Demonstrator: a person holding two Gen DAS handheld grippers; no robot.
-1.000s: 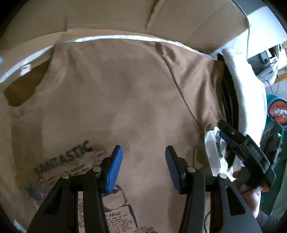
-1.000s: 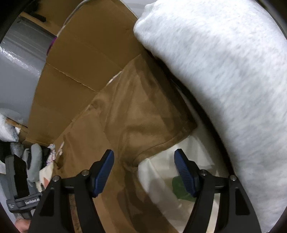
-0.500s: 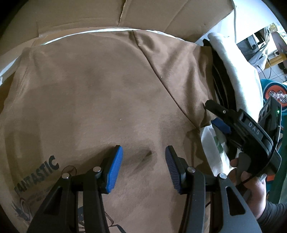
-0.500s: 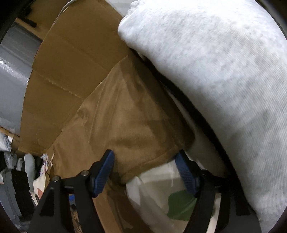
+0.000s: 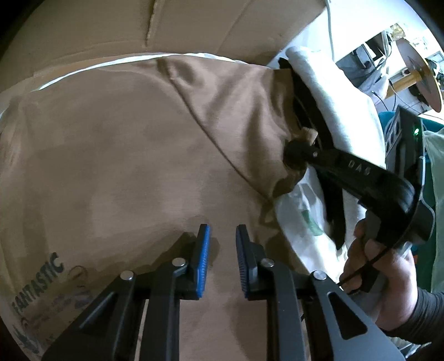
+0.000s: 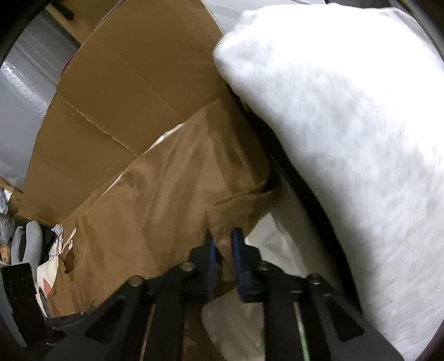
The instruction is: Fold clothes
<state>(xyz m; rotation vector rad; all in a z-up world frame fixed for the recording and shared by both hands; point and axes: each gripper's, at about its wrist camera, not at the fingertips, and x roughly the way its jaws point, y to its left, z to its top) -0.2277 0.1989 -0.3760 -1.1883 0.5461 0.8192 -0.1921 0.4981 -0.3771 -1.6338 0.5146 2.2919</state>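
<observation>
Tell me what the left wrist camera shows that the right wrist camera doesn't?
Only the left wrist view shows the FANTASTIC print on the brown T-shirt, the person's hand holding the right hand-held gripper, and the left hand-held gripper, slightly open above the cloth. Only the right wrist view shows, up close, the blue pads pinching the sleeve edge. Both show the T-shirt, the cardboard and the white garment.

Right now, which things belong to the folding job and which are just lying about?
In the job: brown T-shirt; right gripper, shut on its sleeve; left gripper, open above it.

Lying about: grey sweatshirt; white plastic bag; cardboard.
</observation>
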